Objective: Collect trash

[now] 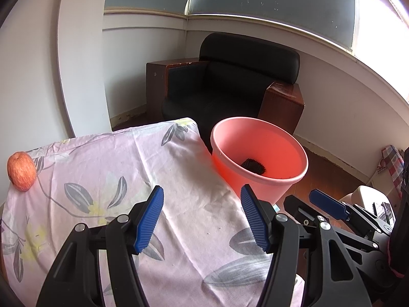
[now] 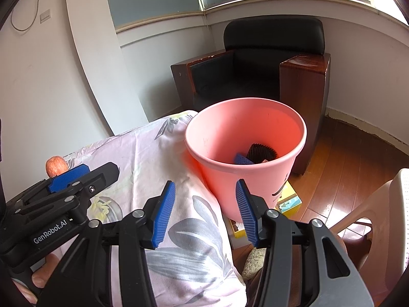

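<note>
Left wrist view: left gripper (image 1: 202, 217) jaws spread wide, nothing between the blue ribbed pads, hanging over the pink floral tablecloth (image 1: 122, 168). Round pink plastic bucket (image 1: 258, 151) sits ahead and right of the tips, just past the table edge, upright, mouth up, probably parked there so trash drops straight off the table into it. A dark crinkled paper cup (image 1: 254, 166) lies at its bottom. Far left of the tool, a reddish apple (image 1: 21, 171) on the cloth, roundish, no clear long axis, stem dimple up; trash or not, can't tell. Right gripper (image 1: 327, 203) pokes in at right, beside the bucket.

Right wrist view: right gripper (image 2: 205, 211) jaws apart, empty, straddling the table edge and the bucket (image 2: 255, 199) wall just ahead. Inside: dark cup (image 2: 262, 152) and a blue flat piece (image 2: 242, 159), leaning. Left gripper (image 2: 84, 176) at left, apple (image 2: 56, 167) beyond it. Both released; collecting looks mostly done.
</note>
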`<action>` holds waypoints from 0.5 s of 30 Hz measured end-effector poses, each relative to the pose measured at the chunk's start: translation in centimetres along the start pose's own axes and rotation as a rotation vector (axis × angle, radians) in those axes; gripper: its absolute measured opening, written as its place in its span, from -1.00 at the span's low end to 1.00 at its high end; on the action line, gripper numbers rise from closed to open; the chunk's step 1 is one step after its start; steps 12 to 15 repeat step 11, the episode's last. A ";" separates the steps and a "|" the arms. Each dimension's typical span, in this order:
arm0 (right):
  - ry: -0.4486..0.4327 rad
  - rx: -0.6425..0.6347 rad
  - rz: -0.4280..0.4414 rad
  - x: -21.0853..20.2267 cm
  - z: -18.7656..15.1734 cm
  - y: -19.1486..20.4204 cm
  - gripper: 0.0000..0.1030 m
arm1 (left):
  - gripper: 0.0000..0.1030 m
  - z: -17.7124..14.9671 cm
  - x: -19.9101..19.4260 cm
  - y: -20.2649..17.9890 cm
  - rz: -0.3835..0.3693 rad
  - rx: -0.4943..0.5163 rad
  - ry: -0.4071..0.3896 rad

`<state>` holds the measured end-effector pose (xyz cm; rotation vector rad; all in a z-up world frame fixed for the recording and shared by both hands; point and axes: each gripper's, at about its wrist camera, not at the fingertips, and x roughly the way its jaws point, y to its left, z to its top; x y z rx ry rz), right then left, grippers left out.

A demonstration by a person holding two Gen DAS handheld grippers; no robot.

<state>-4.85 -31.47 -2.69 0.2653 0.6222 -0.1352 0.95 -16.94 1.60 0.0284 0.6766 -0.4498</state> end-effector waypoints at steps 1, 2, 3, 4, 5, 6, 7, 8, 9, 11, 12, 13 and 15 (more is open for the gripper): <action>0.001 0.000 0.000 0.0 0.0 0.0 -0.03 | 0.20 0.0 0.1 0.0 0.001 -0.001 0.001; 0.002 -0.001 0.001 0.1 0.0 0.0 -0.03 | 0.20 -0.1 0.1 0.1 0.002 -0.002 0.001; 0.002 -0.002 0.001 0.1 0.0 -0.1 -0.03 | 0.20 -0.1 0.2 0.1 0.004 -0.002 0.002; 0.003 -0.002 0.001 0.1 -0.1 -0.1 -0.03 | 0.20 -0.1 0.2 0.0 0.008 -0.002 0.004; 0.003 -0.003 0.000 0.1 -0.1 -0.1 -0.03 | 0.20 -0.1 0.3 0.0 0.010 -0.001 0.008; 0.003 -0.002 0.001 0.1 -0.1 -0.1 -0.03 | 0.20 -0.1 0.3 0.0 0.010 0.000 0.010; 0.004 -0.001 0.002 0.1 -0.1 0.0 -0.03 | 0.20 -0.1 0.3 0.1 0.013 0.001 0.010; 0.004 -0.001 0.001 0.1 -0.1 0.0 -0.03 | 0.20 -0.1 0.4 0.1 0.016 -0.001 0.009; 0.005 -0.002 0.001 0.2 -0.1 0.0 -0.03 | 0.20 -0.1 0.4 0.2 0.017 -0.003 0.011; 0.005 -0.002 0.002 0.2 -0.2 0.0 -0.03 | 0.20 -0.1 0.5 0.3 0.017 -0.006 0.013; 0.005 -0.002 0.002 0.2 -0.2 0.0 -0.03 | 0.20 -0.1 0.5 0.3 0.017 -0.006 0.013; 0.005 -0.002 0.002 0.2 -0.2 0.0 -0.03 | 0.20 -0.1 0.5 0.3 0.017 -0.006 0.013; 0.005 -0.002 0.002 0.2 -0.2 0.0 -0.03 | 0.20 -0.1 0.5 0.3 0.017 -0.006 0.013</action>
